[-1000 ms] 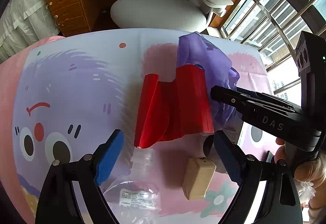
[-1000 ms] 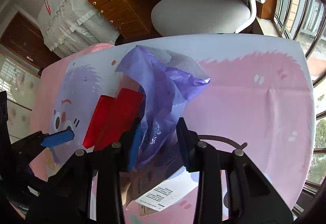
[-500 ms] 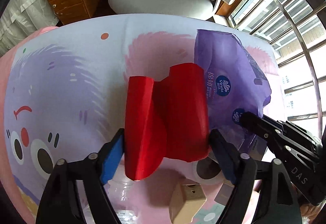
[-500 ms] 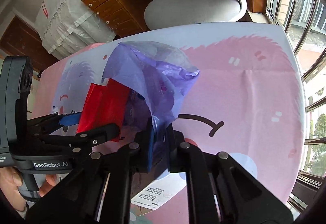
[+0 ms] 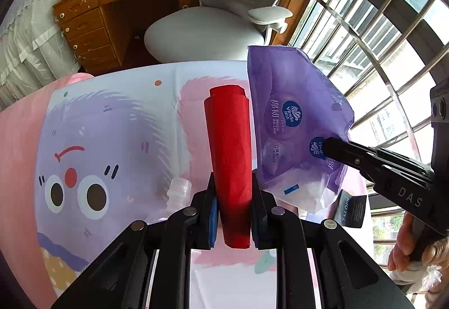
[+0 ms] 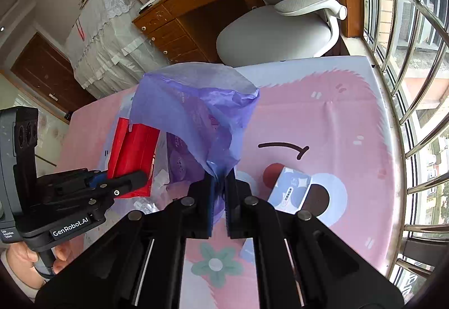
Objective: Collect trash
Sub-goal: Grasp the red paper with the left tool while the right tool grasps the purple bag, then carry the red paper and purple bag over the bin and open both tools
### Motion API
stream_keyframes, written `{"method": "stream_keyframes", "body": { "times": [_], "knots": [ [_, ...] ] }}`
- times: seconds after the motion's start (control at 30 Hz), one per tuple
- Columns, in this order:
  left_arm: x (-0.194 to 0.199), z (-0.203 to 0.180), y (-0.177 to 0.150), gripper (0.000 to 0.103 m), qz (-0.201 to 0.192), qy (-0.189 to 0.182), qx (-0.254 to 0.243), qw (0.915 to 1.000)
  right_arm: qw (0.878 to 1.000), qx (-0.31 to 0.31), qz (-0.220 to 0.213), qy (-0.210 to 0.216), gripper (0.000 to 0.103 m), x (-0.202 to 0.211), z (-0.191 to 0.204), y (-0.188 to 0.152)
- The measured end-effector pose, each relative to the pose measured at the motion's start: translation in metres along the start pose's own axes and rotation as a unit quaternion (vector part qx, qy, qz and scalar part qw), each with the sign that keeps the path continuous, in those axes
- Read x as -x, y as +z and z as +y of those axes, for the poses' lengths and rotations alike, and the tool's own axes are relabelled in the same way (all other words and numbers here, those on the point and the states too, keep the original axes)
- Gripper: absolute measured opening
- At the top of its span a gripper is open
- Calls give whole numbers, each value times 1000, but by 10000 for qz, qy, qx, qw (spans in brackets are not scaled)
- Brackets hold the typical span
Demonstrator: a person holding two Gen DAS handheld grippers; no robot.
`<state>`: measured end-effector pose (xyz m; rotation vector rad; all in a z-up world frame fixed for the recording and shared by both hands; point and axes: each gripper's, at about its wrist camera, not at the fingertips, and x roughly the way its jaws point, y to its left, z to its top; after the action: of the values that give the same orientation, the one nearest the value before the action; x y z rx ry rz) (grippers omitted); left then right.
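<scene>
Left wrist view: my left claw (image 5: pixel 233 213) is raised over the desk (image 5: pixel 118 123), pinching the red folded carton (image 5: pixel 230 151), which stands up between the pads.
Beside it: purple bag (image 5: pixel 291 112), just right of the carton.
Right wrist view: my right claw (image 6: pixel 219 199) is pressed together on the bag's (image 6: pixel 196 106) edge, holding it up; the carton (image 6: pixel 132 151) is at its left.

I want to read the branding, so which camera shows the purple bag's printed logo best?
The left wrist view: the purple bag faces it, its blue round logos and print legible. The right wrist view shows the same bag only from its plain crumpled side, pinched in the right tool.
</scene>
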<state>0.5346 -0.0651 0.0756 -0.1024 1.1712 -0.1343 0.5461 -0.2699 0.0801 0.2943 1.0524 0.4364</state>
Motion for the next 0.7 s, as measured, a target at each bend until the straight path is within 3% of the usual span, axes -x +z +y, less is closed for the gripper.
{"method": "stream_keyframes", "body": {
  "times": [0.17,0.33,0.7],
  "knots": [
    [76,-4,-55,18,-324,-172,-323,9988,9998,-76,-133,90,4,56,28,-48],
    [141,-6,-125,18,-562,-329,-508,9966,9995,-126,-287,62,4,111,63,-127],
    [260,31,-339,18,-819,-546,-883,9912,9982,-427,-347,-252,4,180,152,-341]
  ]
}}
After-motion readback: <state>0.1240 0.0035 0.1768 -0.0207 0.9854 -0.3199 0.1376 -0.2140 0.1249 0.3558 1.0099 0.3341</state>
